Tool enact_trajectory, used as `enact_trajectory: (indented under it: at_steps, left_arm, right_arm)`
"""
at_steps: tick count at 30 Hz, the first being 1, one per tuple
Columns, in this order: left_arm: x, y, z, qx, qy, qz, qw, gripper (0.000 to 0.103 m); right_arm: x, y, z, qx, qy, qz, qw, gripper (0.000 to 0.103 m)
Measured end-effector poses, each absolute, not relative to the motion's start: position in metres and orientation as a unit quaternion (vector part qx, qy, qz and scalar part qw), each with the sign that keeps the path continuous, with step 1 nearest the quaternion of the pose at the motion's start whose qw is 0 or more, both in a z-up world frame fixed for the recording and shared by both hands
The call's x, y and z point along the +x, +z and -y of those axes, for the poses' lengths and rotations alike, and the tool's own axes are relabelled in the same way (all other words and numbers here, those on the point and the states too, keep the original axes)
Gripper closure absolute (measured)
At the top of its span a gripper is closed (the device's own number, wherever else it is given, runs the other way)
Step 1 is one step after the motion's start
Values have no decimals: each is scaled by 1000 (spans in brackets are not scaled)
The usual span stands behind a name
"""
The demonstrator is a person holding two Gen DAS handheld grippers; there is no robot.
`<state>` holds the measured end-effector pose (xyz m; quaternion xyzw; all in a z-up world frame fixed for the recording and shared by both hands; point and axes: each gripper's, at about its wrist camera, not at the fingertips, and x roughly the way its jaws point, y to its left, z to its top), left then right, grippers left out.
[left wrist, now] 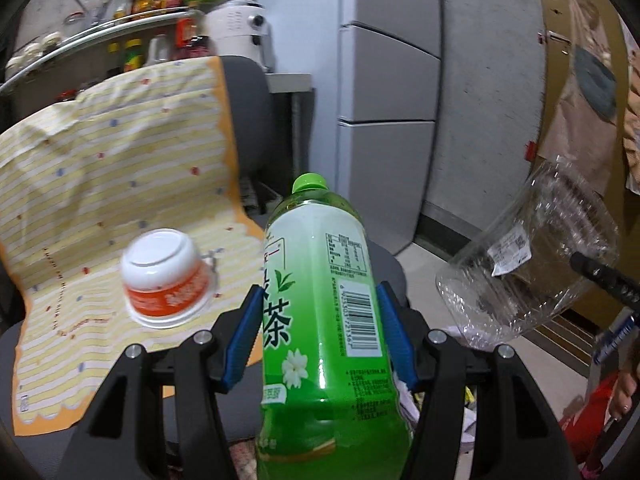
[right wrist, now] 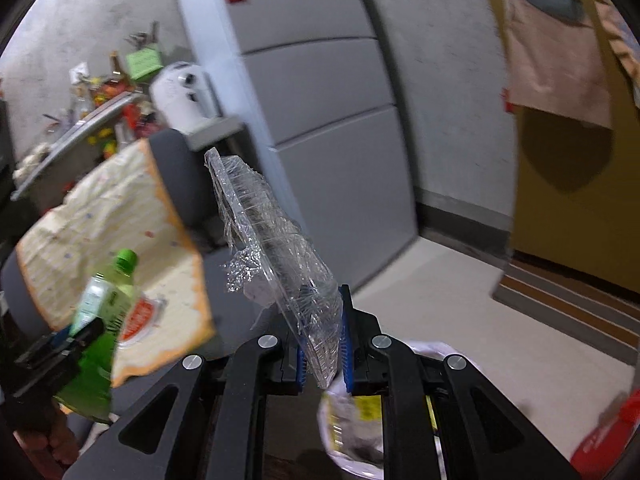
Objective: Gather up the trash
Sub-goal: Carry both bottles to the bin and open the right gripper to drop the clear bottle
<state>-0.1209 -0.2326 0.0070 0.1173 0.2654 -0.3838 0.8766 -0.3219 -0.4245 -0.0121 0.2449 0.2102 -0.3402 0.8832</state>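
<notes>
My left gripper (left wrist: 320,320) is shut on a green tea bottle (left wrist: 324,312) with a green cap, held in the air; the bottle also shows in the right wrist view (right wrist: 104,300). My right gripper (right wrist: 324,344) is shut on a clear plastic tray (right wrist: 276,248) wrapped in film, seen edge-on; the tray also shows in the left wrist view (left wrist: 528,256) at the right. A white and orange cup (left wrist: 168,280) lies upside down on a yellow striped cloth (left wrist: 100,168) over a grey chair.
A white fridge (left wrist: 384,100) stands behind. A shelf with bottles and jars (left wrist: 120,20) is at the back left. A yellow door (right wrist: 568,160) with a hanging paper bag is on the right. Paper and wrappers (right wrist: 352,420) lie below my right gripper.
</notes>
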Motion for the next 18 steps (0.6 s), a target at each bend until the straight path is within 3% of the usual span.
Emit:
enact_trajectory:
  at_steps: [10,11,12,14,18]
  left_arm:
    - [-123,-5,245,129,-396,-283,864,47]
    - [-123,-6,245,130,-396,-285,863,47]
    - [-123,-7,246,131,-397,-286,862,47]
    - [-123,-9,247,134,-398,-289,860,47]
    - [-125,-13,251,139,-405,-293,855,47]
  right_arm:
    - [-329,-80,457,284,-374,-269,841,85]
    - [-327,-86,460,286,-375,-281,836,83]
    - [-323,-93,463,292,-375,-290,831,67]
    - [-324,-100,467,300,-382,-293,823,51]
    - [-336,-91,469,292,-405,-278,821,51]
